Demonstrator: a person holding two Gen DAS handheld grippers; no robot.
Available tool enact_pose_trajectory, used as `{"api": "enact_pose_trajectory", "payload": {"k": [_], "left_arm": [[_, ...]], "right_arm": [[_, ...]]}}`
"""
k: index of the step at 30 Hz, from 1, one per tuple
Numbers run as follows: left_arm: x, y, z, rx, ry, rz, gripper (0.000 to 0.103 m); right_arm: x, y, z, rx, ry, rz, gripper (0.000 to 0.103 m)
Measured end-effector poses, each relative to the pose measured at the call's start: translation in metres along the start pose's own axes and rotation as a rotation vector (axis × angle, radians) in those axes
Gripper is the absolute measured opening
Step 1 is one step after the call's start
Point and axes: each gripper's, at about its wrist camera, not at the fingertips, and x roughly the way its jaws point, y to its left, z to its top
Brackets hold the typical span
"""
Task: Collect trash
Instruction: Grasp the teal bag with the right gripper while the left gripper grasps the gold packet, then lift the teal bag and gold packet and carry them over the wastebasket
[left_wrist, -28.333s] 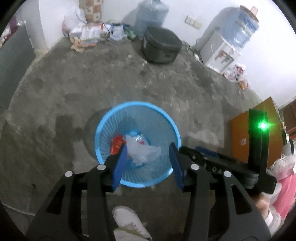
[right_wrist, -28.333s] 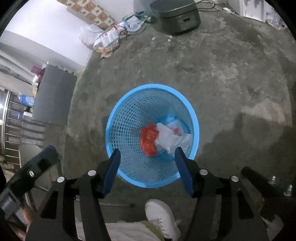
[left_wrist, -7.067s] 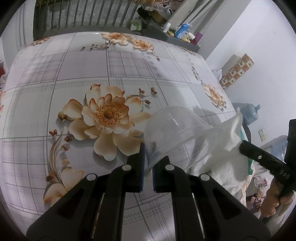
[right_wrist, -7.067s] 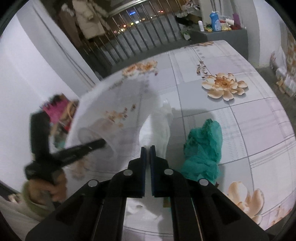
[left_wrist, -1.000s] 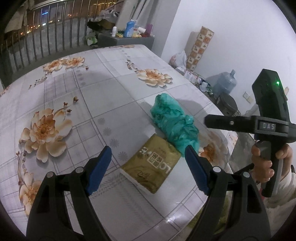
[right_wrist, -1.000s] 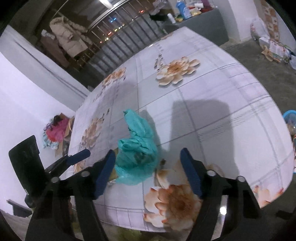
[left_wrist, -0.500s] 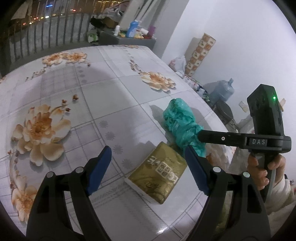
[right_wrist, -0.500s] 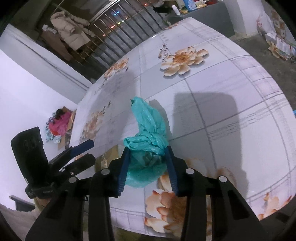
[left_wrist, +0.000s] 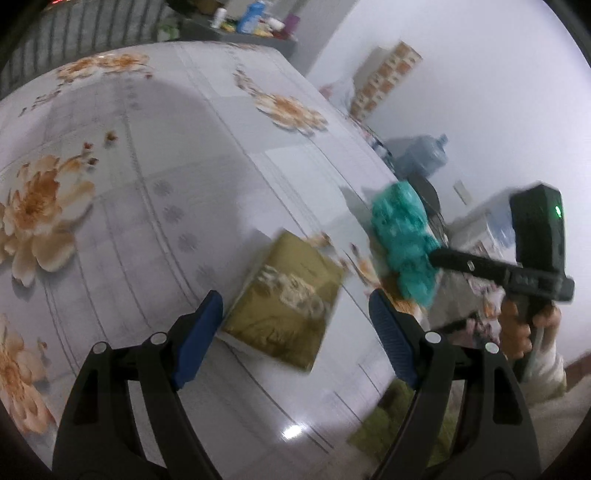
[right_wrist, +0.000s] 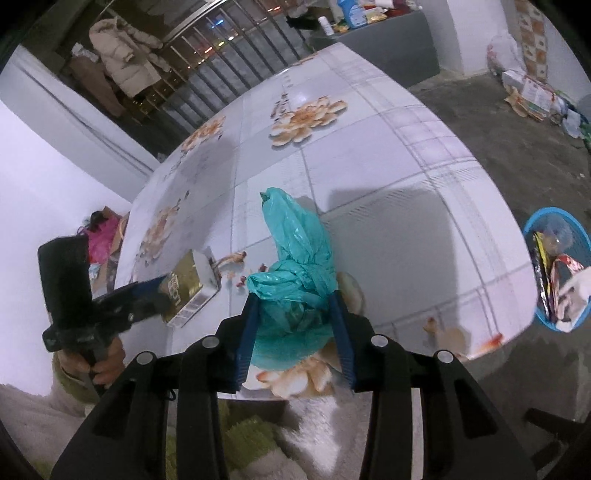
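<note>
Teal plastic: a crumpled bag (right_wrist: 295, 266), soft film, clamped between the blue pads of my right gripper (right_wrist: 295, 332); its tail stands up past the jaws toward the far side of the worktop (right_wrist: 388, 155).
Right jaws: closed partway on the bag, with the bulk of the film bunched between the pads and some spilling below them.
Left jaws: wide apart on my left gripper (left_wrist: 295, 332), holding nothing.
Gold packet (left_wrist: 288, 299): flat on the worktop near its near edge, lying in the gap between my left pads. I cannot tell whether either pad touches it; the view is blurred.
Bag relative to packet: in the left wrist view the bag (left_wrist: 402, 243) hangs to the right of the packet and looks lifted clear of the floral cloth.
Blue basket (right_wrist: 554, 266): on the concrete floor past the right edge of the worktop, already holding wrappers.
Step in hand, my judgement: carry the bag to the basket and take the packet with the left jaws.
Method, bag: keep the clamp firm. Thin film slips and trails, so release only once it is above the basket opening.
Method, packet: close on its near edge. A flat box on smooth cloth may slide away rather than lift.
</note>
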Motion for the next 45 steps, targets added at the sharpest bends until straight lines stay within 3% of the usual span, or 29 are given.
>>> {"api": "enact_pose_trajectory", "payload": {"k": [2, 14, 18, 28, 36, 38, 45], "left_arm": [[0.000, -0.007, -0.004, 0.022, 0.016, -0.027, 0.077], [0.028, -0.026, 0.002, 0.165, 0.001, 0.250, 0.077], [0.028, -0.027, 0.002, 0.173, -0.001, 0.268, 0.075], [0.031, -0.021, 0.014, 0.121, -0.031, 0.273, 0.057], [0.030, -0.011, 0.022, 0.014, -0.061, 0.309, 0.057], [0.027, -0.009, 0.021, -0.010, -0.048, 0.285, 0.064], [0.025, -0.009, 0.016, -0.009, -0.046, 0.300, 0.065]], "right_arm": [[-0.002, -0.004, -0.001, 0.013, -0.009, 0.000, 0.039], [0.002, -0.001, 0.001, 0.025, -0.032, -0.016, 0.039], [0.000, -0.002, 0.002, 0.042, -0.040, -0.014, 0.040], [0.004, -0.004, 0.004, 0.091, -0.049, 0.004, 0.057], [0.019, 0.002, 0.004, 0.083, -0.021, -0.024, 0.060], [0.020, 0.002, 0.004, 0.087, -0.017, -0.017, 0.060], [0.026, 0.002, 0.004, 0.080, -0.003, -0.018, 0.060]]}}
